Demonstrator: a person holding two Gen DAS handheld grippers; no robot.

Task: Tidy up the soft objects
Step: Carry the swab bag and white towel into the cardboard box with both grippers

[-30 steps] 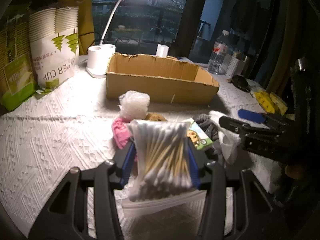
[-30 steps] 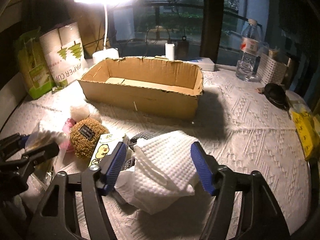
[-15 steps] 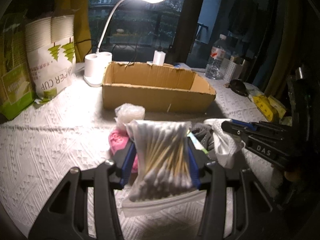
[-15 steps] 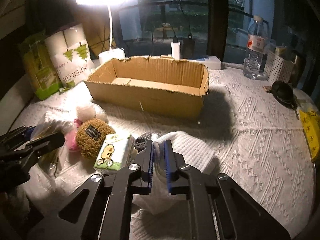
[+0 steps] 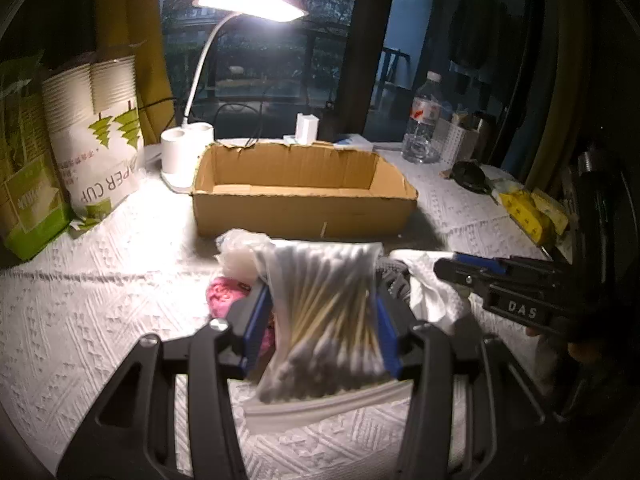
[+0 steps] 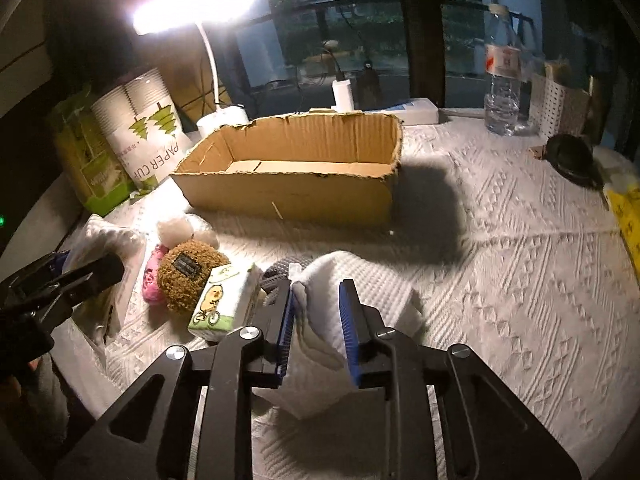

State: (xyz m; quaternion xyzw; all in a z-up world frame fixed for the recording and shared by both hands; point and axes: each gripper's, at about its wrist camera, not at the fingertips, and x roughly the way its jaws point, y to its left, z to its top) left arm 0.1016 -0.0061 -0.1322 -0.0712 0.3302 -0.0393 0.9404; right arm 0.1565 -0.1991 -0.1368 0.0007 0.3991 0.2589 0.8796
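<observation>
Setting: a table under a white embossed cloth (image 6: 520, 280), dark windows behind, lit by one white desk lamp (image 5: 248, 2) whose base stands just behind the cardboard box's left end.
Landmark: one open cardboard box (image 5: 300, 196), shallow, torn along its rim, nothing visible inside.
Writing: "PAPER CUP" with green tree marks on the sleeve of paper cups (image 6: 140, 128) left of the box; "DAS" in white on the right gripper's body as seen from the left wrist view; a red label on the water bottle (image 6: 504, 76), too small to read.
Left gripper (image 5: 320, 320): low in front of the box, level, its blue pads clamped on the two sides of one clear zip bag of cotton swabs (image 5: 328, 320), bag upright, zip edge toward the camera.
Right gripper (image 6: 318, 320): in front of the box's right half, blue pads pinched narrowly on a fold of one white waffle-textured cloth (image 6: 332, 288); the rest of the cloth sags onto the table.
Pile in front of the box, left half: one brown fuzzy plush ball (image 6: 188, 272) with a dark tag, one pink soft item (image 6: 154, 276), one tissue pack (image 6: 220, 304) printed with a yellow chick on a bicycle, one clear bag of white fluff (image 6: 180, 228), all touching or just beside each other.
Right of the box: one dark round object (image 6: 572, 156), yellow packets (image 5: 528, 212) further out.
</observation>
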